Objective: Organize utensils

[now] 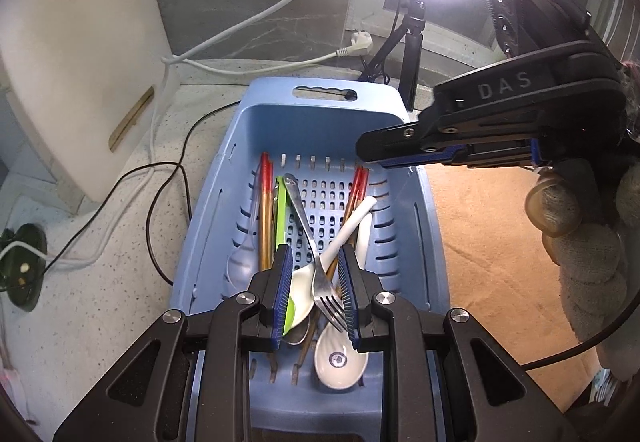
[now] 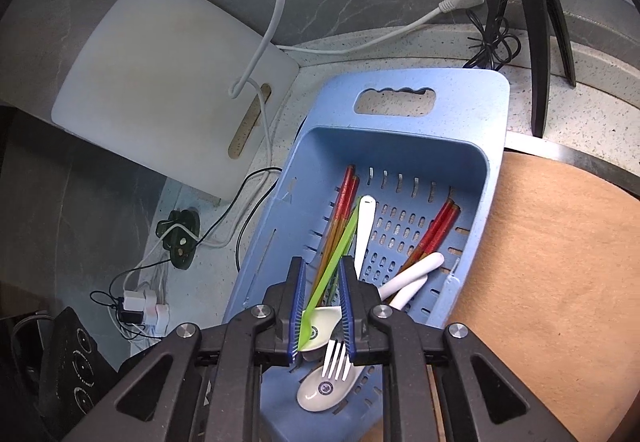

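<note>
A blue slotted basket (image 1: 280, 114) (image 2: 492, 146) holds chopsticks with red ends (image 1: 265, 198) (image 2: 344, 202), a green utensil (image 1: 281, 210) (image 2: 332, 266), white ceramic spoons (image 1: 340, 360) (image 2: 324, 390), a metal fork (image 1: 316, 258) and a white plastic fork (image 2: 335, 358). My left gripper (image 1: 314, 262) is open just above the metal fork and spoons. My right gripper (image 2: 322, 274) is open over the basket's near end, with the green utensil between its fingers. It also shows in the left wrist view (image 1: 372, 158), hovering over the basket's right rim.
A white cutting board (image 1: 76, 54) (image 2: 160, 82) leans at the left. White and black cables (image 1: 160, 178) (image 2: 256, 178) run over the speckled counter. A ring light on a tripod (image 1: 412, 42) stands behind the basket. An orange-brown mat (image 1: 488, 242) (image 2: 560, 262) lies to the right.
</note>
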Demonstrator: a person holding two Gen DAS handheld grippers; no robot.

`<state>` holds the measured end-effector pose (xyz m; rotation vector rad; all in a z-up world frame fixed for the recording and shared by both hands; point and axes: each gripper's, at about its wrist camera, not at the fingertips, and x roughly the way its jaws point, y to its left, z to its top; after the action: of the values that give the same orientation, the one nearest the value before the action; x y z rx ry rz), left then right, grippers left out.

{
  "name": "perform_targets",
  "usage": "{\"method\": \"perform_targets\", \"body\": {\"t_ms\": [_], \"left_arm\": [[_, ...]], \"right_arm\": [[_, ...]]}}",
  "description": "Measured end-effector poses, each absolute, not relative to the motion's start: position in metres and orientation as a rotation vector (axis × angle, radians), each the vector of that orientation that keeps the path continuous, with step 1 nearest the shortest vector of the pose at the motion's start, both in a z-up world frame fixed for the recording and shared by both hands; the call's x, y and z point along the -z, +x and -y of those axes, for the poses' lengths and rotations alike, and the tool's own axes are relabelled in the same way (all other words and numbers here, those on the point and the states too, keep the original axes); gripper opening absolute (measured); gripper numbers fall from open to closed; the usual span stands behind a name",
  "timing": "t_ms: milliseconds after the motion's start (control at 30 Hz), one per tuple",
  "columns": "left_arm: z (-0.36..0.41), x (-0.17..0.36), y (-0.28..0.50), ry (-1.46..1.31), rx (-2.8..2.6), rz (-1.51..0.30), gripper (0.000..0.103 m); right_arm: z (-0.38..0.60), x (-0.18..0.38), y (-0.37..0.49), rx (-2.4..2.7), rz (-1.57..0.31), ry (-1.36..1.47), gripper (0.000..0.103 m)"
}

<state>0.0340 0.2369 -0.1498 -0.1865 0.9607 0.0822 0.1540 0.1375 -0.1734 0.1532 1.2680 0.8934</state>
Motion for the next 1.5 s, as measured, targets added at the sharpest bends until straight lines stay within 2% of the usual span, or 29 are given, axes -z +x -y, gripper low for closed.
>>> {"method": "perform_targets", "body": {"t_ms": [100,567,767,833,967,1000,1033,1100,1200,1367,1500], "left_arm": [[-0.234,0.147,0.031,-0.192,-0.093,-0.962,0.022],[-0.209,0.114,0.007,-0.209,-0.167,-0.927,0.051],[-0.193,0.089,-0.007,-0.196,-0.201,-0.883,0.058],[-0.188,0.082,-0.012,-0.185,-0.211,-0.871,0.060],[-0.177,0.070,-0.022,-0.162,-0.238,-0.846,0.065],[-0.174,0.068,-0.024,-0.160,-0.244,-0.842,0.066],[-0.171,0.066,-0.027,-0.162,-0.249,-0.840,0.068],[-0.167,0.063,-0.031,-0.169,-0.257,-0.839,0.068],[-0.158,0.059,-0.038,-0.175,-0.268,-0.829,0.069],[-0.148,0.054,-0.049,-0.192,-0.295,-0.813,0.077],[-0.143,0.052,-0.055,-0.213,-0.306,-0.808,0.077]], "right_arm": [[-0.130,0.169,0.150,-0.895,-1.251,0.137,0.021],[-0.083,0.140,0.125,-0.899,-1.119,0.037,0.034],[-0.058,0.116,0.108,-0.919,-1.024,0.002,0.038],[-0.050,0.109,0.102,-0.926,-0.995,-0.002,0.050],[-0.033,0.092,0.086,-0.916,-0.901,-0.059,0.051],[-0.028,0.089,0.082,-0.909,-0.878,-0.078,0.055],[-0.023,0.085,0.078,-0.904,-0.853,-0.092,0.067],[-0.012,0.079,0.070,-0.904,-0.801,-0.093,0.079],[0.002,0.072,0.058,-0.894,-0.737,-0.122,0.080],[0.013,0.072,0.039,-0.901,-0.712,-0.179,0.081],[0.022,0.076,0.027,-0.889,-0.719,-0.187,0.082]]}}
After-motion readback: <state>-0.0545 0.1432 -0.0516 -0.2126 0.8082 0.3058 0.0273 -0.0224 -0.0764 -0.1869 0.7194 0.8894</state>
